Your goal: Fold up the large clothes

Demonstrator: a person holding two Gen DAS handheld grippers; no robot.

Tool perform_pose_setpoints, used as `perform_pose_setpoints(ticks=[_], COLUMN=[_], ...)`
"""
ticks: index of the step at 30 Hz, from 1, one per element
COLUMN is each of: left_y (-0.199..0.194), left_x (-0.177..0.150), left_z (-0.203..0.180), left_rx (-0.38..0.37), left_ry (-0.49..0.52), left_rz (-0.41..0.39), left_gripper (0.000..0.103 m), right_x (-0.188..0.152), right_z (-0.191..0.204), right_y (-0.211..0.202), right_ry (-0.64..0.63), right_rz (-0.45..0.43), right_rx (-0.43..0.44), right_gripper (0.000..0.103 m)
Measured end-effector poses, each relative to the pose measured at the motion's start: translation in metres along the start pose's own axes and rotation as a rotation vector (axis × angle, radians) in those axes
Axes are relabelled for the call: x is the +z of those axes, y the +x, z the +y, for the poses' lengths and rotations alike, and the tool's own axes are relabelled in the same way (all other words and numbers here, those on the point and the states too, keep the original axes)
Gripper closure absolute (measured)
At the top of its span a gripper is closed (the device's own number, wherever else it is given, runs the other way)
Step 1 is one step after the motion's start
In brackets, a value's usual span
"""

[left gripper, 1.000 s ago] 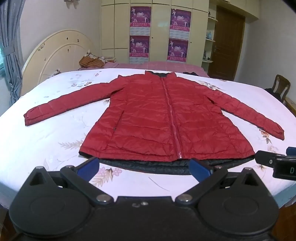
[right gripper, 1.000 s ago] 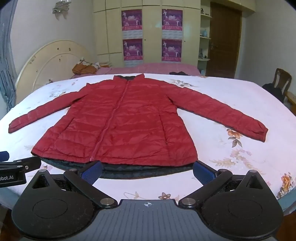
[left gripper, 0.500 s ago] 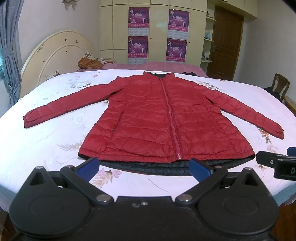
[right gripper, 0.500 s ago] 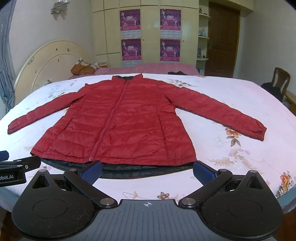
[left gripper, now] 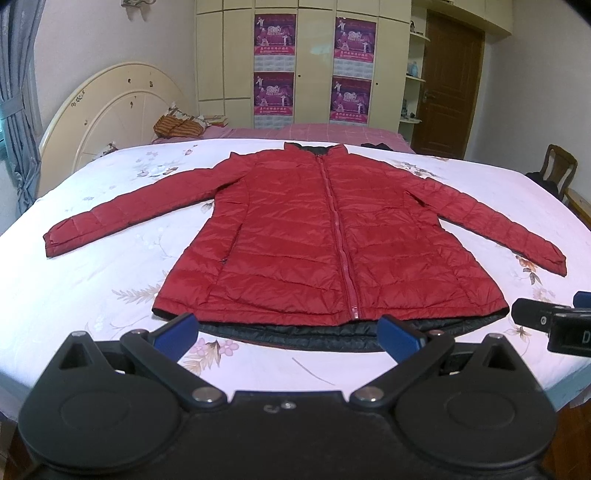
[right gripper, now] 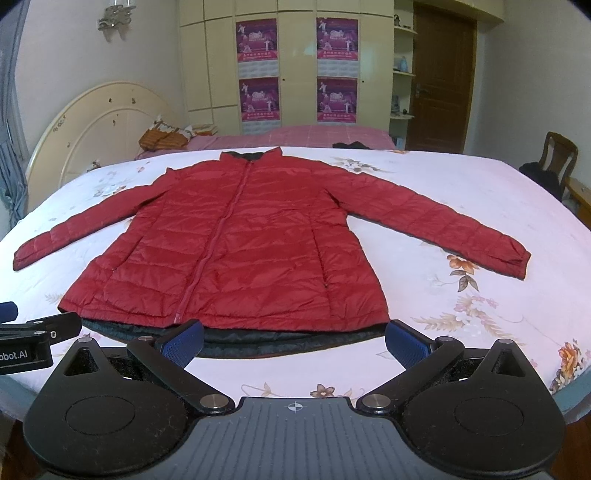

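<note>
The red jacket (left gripper: 332, 243) is lying flat on the bed (left gripper: 92, 280), zipped, sleeves spreading toward 9 and 3 o'clock for folding. Left gripper (left gripper: 286, 334) and right gripper (right gripper: 295, 339) are hovering released at 6 o'clock, beside the hem.

Red quilted jacket (left gripper: 332, 236) with black lining, floral white bedsheet (left gripper: 92, 280)

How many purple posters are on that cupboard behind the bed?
4, in two columns on the cupboard doors: top left, bottom left, top right, bottom right. None looks hidden.
</note>
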State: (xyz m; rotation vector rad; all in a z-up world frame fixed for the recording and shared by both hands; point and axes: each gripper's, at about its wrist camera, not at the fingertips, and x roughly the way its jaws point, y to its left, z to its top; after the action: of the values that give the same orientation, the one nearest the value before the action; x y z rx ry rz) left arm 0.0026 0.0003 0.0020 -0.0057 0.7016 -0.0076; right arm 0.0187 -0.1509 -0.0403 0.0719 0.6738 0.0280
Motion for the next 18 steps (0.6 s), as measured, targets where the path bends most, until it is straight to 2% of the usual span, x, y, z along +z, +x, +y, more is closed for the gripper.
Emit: perform_pose_setpoints(ticks=[18], left_y=[-0.0006], left_x=[-0.0008], left_z=[-0.0021], left_rx=[0.0], left_ry=[0.003], left_rz=[-0.002], left_gripper=[0.0], right_x=[0.0011], right_z=[-0.003], right_y=[-0.0008], right_ry=[0.005], right_rz=[-0.003], right_rx=[-0.004], right_gripper=[0.0])
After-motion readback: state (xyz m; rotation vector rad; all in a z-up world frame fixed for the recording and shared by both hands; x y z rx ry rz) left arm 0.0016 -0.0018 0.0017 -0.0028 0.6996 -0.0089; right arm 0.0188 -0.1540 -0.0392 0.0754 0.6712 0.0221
